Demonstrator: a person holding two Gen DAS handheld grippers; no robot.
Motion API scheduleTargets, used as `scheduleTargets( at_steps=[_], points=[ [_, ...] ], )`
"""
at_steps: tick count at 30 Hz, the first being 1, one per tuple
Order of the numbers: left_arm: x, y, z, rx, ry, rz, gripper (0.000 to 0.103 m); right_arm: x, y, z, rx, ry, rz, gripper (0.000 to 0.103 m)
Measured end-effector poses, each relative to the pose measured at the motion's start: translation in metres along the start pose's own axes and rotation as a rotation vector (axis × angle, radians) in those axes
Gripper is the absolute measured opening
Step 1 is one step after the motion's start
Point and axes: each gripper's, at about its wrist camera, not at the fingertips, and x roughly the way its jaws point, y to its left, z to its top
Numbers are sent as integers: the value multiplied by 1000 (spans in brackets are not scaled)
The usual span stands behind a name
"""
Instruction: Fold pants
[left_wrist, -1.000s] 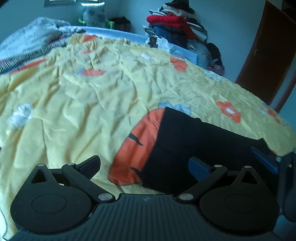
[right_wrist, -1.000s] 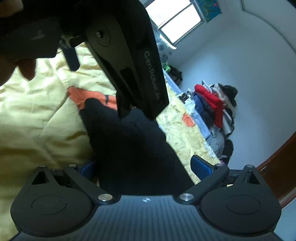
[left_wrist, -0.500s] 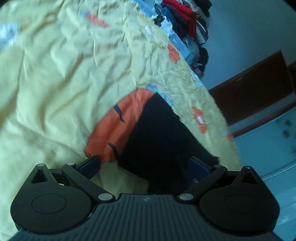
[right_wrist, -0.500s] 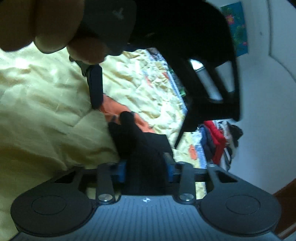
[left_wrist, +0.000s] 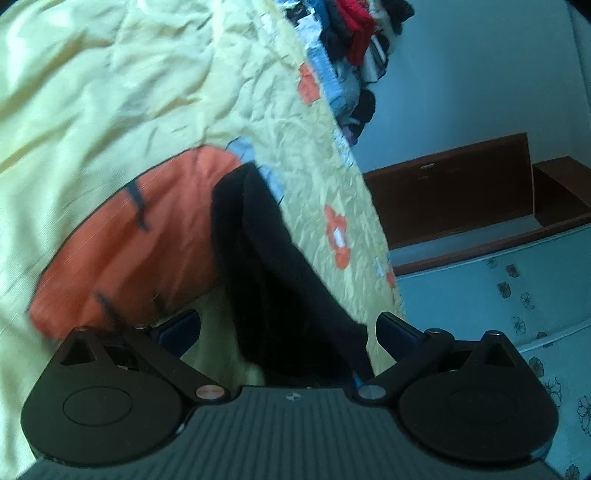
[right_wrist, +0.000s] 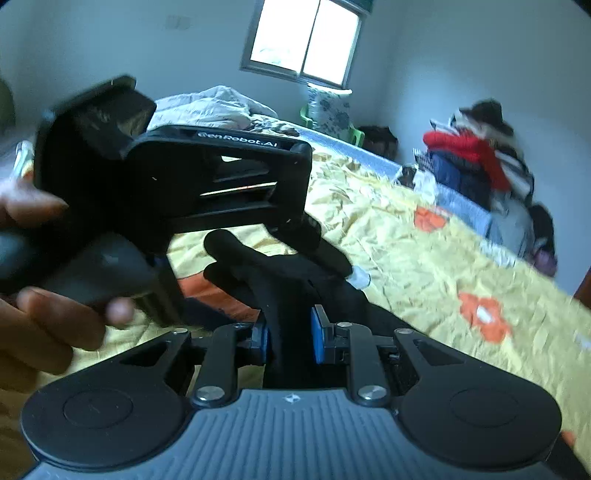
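The black pants (left_wrist: 273, 266) lie on the yellow flowered bedspread (left_wrist: 110, 92), partly over a big orange flower print. My left gripper (left_wrist: 288, 328) is open, its fingers on either side of the pants' near end. My right gripper (right_wrist: 290, 338) is shut on a bunched fold of the black pants (right_wrist: 280, 280), which rises between its blue pads. In the right wrist view the left gripper's body (right_wrist: 166, 192) and the hand holding it fill the left side, close over the pants.
A heap of clothes (right_wrist: 476, 162) sits at the bed's far right edge. A crumpled quilt (right_wrist: 214, 110) and a window (right_wrist: 306, 37) are at the back. A brown wooden door (left_wrist: 461, 192) stands beyond the bed edge.
My right gripper closed on the pants and lifted the fold. My left gripper tilted and moved down closer to the pants, still open.
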Motion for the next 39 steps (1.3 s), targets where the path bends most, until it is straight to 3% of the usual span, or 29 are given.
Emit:
scheduleTargets(
  at_steps=[5,8,10,13,16,20,25,33,39],
  points=[
    [13,-6,11,-4,-30,10,98,-24,-22,-2,100,16,170,21],
    [14,-6,15,6,-40,20,84,-41,-49,-5,236,-35,284,21],
    [16,-2,16,2,-38,39,65,-44,-65,-5,302,-42,217,21],
    [14,0,13,27,-40,75,38,-21,-64,-5,240,74,26,21],
    [10,-1,10,75,-55,109,24,5,-58,-7,246,114,36,22],
    [2,-13,0,164,-106,128,20,20,-47,-3,266,90,75,22],
    [-16,-58,-28,336,-205,156,18,9,-47,-1,297,22,88,22],
    [-24,-140,-86,553,-287,116,18,-71,-79,-12,417,-174,92,22],
    [5,-199,-137,698,-260,53,21,-138,-125,-43,553,-286,64,22]
  ],
)
